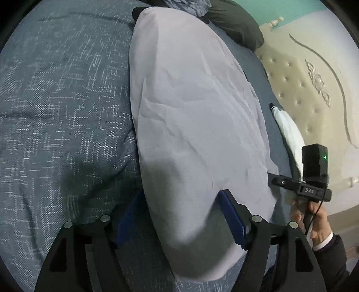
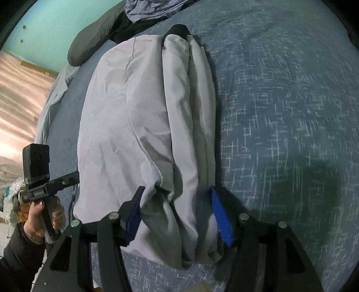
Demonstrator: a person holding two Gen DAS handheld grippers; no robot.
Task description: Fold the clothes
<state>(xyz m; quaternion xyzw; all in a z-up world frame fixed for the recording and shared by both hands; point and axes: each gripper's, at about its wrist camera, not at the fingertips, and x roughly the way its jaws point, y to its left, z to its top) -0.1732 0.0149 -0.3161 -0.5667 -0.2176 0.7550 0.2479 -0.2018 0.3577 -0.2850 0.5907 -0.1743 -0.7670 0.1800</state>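
On bedspread: both tools angled down, jaws spread, straddling folded pale garment near end.

A: Support surface is a bed, covered in a blue-grey spread with a white crosshatch weave.

B: Directly on it?

A: A pale lilac-grey garment, folded lengthwise, long axis running away from both cameras (layered edges visible in the right wrist view). At the far end, a dark pillow and a crumpled blue-grey cloth. A light cloth lies at the bed's edge by the tufted headboard.
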